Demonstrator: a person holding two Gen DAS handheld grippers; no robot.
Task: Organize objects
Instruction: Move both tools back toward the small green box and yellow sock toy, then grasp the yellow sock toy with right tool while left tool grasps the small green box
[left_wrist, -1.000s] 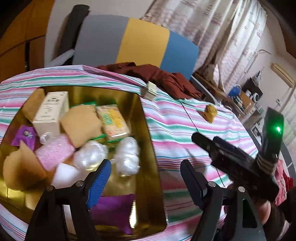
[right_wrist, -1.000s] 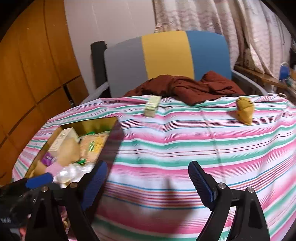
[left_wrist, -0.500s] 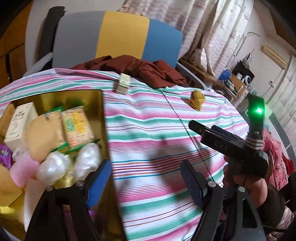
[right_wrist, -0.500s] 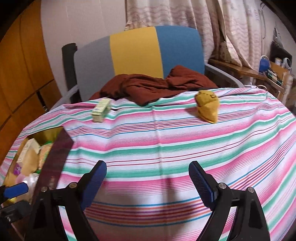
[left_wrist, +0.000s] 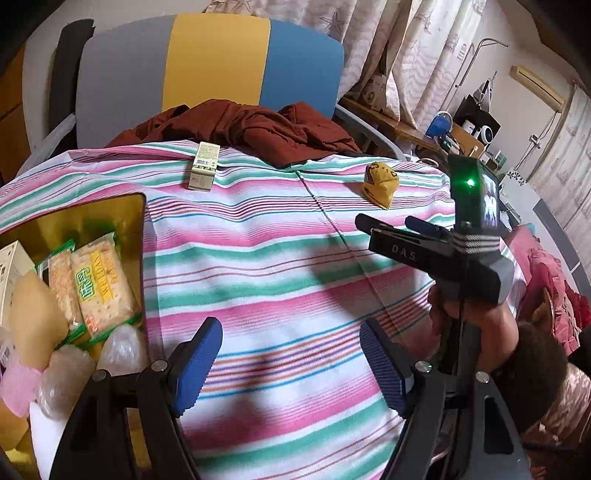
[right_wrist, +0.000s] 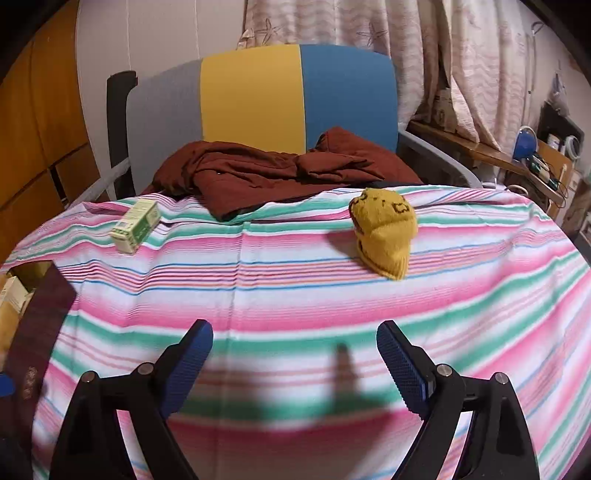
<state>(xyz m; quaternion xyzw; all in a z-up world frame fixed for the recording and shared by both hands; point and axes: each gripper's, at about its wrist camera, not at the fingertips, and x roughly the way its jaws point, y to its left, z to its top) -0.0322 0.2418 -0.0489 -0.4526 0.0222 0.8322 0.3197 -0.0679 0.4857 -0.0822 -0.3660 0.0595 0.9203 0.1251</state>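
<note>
A gold tin (left_wrist: 136, 210) at the left holds cracker packets (left_wrist: 99, 280), a white box and several wrapped items. On the striped cloth lie a small green-and-white box (left_wrist: 203, 166) (right_wrist: 136, 225) and a yellow knitted pouch (left_wrist: 380, 182) (right_wrist: 384, 230), both near the far edge. My left gripper (left_wrist: 291, 354) hovers open over bare cloth just right of the tin, nothing between its blue pads. My right gripper (right_wrist: 295, 362) is open too, empty, above the cloth short of the pouch. In the left wrist view my right gripper (left_wrist: 391, 225) shows from the side, held by a hand.
A dark red garment (right_wrist: 280, 166) lies on a grey, yellow and blue chair (right_wrist: 258, 99) behind the table. The tin's dark lid edge (right_wrist: 40, 325) stands at the left. A cluttered shelf (right_wrist: 524, 158) and curtains fill the right background.
Both grippers have swung right, away from the tin and over the striped cloth. The pouch and small box now look nearer. Both stay open and empty.
</note>
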